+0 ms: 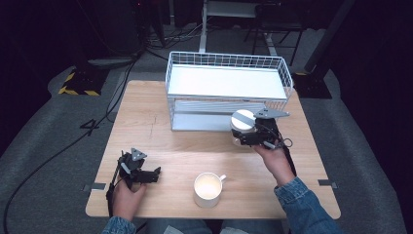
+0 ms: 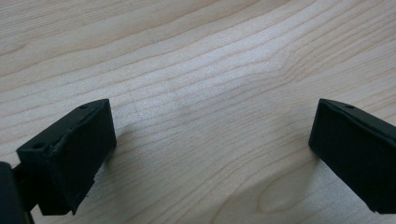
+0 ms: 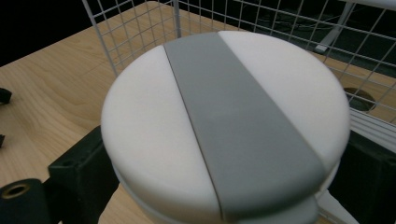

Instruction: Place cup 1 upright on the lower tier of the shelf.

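1. Container (image 1: 243, 124), round and white with a grey strip across its lid, sits in front of the wire rack's lower opening, toward the right of the table; whether it rests on the wood or is lifted off it cannot be told.
2. Seen close in the right gripper view, the container (image 3: 224, 126) has a black jaw pressed against each side, just below the lid.
3. Right gripper (image 1: 251, 138) is clamped on the container, and the person's right hand (image 1: 273, 160) holds it from the near side.
4. White wire rack (image 1: 229, 60) stands at the far middle of the table, with a flat white shelf on top and an open lower level just behind the container.
5. White mug (image 1: 207, 189) stands near the front edge of the table, its handle pointing to the right, well apart from the container.
6. Left gripper (image 1: 157, 174) lies low over the front left of the wooden table (image 1: 146, 131), held by the left hand (image 1: 125, 192).
7. In the left gripper view, its jaws stand wide apart over bare wood (image 2: 201, 93), with nothing between them.
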### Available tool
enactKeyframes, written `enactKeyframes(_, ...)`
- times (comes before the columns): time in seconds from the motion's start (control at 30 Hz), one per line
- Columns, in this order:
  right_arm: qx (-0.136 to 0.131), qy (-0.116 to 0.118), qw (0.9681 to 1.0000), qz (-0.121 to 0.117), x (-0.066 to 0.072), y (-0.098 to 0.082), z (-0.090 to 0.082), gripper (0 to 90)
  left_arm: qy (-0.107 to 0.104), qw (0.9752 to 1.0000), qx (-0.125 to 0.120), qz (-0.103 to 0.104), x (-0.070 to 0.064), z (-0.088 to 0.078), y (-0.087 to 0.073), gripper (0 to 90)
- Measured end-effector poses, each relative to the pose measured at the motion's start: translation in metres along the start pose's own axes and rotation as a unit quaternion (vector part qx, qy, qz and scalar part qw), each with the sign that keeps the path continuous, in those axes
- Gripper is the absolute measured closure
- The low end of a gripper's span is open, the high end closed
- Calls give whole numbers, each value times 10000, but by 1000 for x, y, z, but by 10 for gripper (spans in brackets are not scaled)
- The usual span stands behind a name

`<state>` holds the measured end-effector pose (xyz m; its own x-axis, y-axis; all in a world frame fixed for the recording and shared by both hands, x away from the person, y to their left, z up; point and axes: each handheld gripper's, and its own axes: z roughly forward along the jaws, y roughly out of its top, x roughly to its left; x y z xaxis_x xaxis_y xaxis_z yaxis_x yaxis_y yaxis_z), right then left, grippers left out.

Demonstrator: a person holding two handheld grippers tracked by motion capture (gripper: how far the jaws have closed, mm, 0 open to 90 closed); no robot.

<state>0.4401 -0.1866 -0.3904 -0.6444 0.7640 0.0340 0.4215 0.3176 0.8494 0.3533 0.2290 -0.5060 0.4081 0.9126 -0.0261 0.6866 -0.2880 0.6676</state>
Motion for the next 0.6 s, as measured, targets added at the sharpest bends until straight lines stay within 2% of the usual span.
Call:
enactKeyframes(0.3, -55, -147, 9998, 153, -16, 7, 17, 74, 0, 10000, 1, 2, 0, 0, 0, 11)
enactKeyframes(0.6, -140, -212, 9994, 224, -25, 12, 31, 74, -1, 10000, 0, 1, 0, 0, 0, 11)
